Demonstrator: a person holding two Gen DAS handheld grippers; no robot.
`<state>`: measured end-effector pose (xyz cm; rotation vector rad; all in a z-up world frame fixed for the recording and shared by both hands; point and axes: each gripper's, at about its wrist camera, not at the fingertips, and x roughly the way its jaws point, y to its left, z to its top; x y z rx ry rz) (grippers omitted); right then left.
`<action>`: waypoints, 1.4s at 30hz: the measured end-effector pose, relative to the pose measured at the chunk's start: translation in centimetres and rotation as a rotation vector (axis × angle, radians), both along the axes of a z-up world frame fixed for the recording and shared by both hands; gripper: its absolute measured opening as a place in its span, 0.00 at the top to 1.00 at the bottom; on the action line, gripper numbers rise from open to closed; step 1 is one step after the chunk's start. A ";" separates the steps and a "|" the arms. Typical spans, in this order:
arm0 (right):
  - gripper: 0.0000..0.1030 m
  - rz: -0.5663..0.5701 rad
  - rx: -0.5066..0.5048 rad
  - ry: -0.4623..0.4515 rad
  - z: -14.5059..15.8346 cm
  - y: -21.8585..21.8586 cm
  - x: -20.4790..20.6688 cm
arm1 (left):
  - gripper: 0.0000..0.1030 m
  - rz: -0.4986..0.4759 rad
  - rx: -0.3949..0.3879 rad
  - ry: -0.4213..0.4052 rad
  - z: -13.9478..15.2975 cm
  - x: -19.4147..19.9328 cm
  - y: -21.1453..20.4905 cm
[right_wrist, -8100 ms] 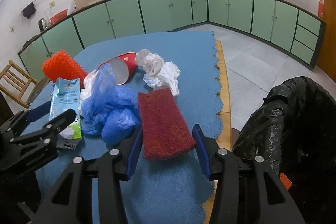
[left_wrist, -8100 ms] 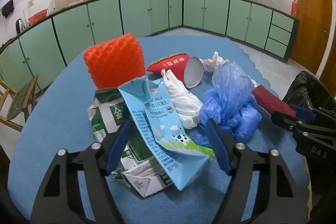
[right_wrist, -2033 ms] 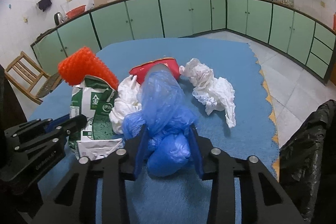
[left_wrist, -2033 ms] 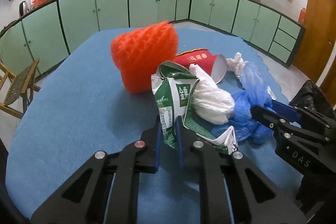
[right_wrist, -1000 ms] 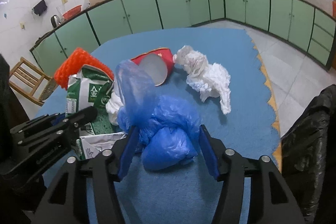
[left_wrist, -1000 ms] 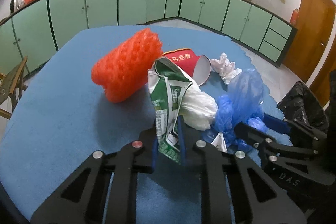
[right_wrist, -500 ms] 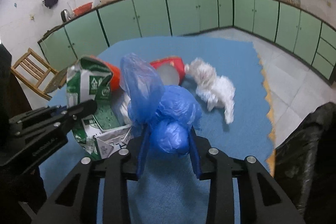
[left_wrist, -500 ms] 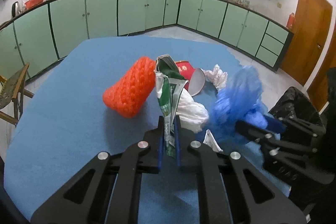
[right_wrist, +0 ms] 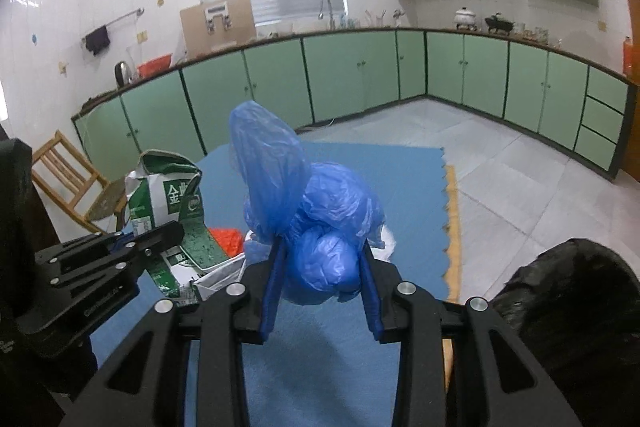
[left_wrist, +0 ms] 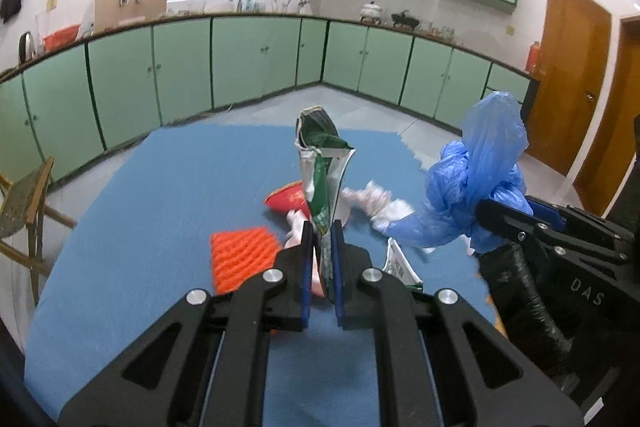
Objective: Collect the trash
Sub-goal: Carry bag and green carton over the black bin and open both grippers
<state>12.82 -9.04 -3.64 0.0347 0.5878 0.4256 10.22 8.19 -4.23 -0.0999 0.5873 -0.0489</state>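
Both grippers full: left gripper (left_wrist: pixel 320 227) pinching milk carton (left_wrist: pixel 320 163), right gripper (right_wrist: pixel 322 255) squeezing blue bag (right_wrist: pixel 308 211). Only left view showing red cup (left_wrist: pixel 290 201) on blue table (left_wrist: pixel 160 195); green cabinets (right_wrist: pixel 352 75) far back.

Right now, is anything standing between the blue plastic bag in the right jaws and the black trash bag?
Nothing visible. The blue plastic bag hangs above the table, and the black trash bag sits just right of it past the table edge.

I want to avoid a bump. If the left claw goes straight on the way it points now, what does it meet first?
Probably the red paper cup lying on the blue table, beyond the held green carton; depth is unclear.
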 end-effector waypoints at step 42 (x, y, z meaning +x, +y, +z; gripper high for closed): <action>0.60 -0.603 -0.049 0.060 -3.6 -27.2 -6.6 | 0.90 -0.550 0.024 0.001 -3.5 4.3 -27.7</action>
